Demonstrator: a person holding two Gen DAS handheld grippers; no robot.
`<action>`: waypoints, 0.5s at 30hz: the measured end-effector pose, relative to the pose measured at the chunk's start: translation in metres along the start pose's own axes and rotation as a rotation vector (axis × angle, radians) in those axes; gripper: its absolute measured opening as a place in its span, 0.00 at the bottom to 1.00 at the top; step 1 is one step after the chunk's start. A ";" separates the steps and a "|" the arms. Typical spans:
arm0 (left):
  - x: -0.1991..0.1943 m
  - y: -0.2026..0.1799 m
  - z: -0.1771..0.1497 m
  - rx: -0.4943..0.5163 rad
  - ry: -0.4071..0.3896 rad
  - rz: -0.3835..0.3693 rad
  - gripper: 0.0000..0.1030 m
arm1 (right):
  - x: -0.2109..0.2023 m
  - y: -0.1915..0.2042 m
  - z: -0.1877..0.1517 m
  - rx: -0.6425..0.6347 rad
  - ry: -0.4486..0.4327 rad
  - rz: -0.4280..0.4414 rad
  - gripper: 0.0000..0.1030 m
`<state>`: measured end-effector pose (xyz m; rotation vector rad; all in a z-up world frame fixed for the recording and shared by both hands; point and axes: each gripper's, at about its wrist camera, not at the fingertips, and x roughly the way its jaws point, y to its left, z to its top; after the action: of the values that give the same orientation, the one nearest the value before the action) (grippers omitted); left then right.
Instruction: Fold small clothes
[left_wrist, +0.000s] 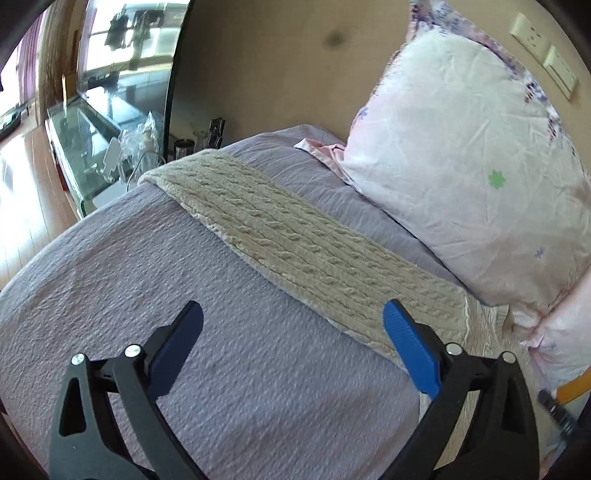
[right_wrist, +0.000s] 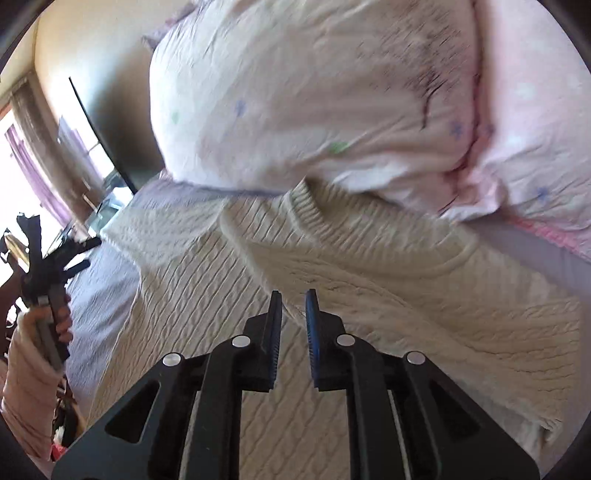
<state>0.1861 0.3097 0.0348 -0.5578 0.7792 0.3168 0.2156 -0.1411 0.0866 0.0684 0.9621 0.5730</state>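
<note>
Sweater (left_wrist: 295, 240) lies flat in a long strip across the lilac bedspread (left_wrist: 166, 295), right beside the floral pillow (left_wrist: 461, 147). Our left gripper (left_wrist: 291, 332) hovers wide open near its close end. The right gripper (right_wrist: 293, 310) sits nearly closed over the knit; we can't tell if it's pinching yarn. We'd grab both layers at the edge, so the fold stays even.

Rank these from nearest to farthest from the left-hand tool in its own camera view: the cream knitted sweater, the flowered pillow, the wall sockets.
1. Cream cable-knit sweater: just ahead of the left gripper, on the lilac bedspread.
2. Flowered pillow: behind the sweater, to the right.
3. Wall sockets: top right, above the pillow.
</note>
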 end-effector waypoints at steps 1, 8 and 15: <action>0.007 0.006 0.006 -0.037 0.030 -0.024 0.86 | -0.002 0.003 -0.006 0.008 -0.016 0.030 0.21; 0.039 0.045 0.045 -0.195 0.059 -0.036 0.61 | -0.056 -0.036 -0.014 0.093 -0.157 -0.022 0.76; 0.063 0.086 0.087 -0.342 0.073 -0.001 0.09 | -0.071 -0.071 -0.024 0.169 -0.168 -0.077 0.76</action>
<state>0.2387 0.4342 0.0087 -0.8949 0.7999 0.4340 0.1966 -0.2404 0.1047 0.2261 0.8439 0.4070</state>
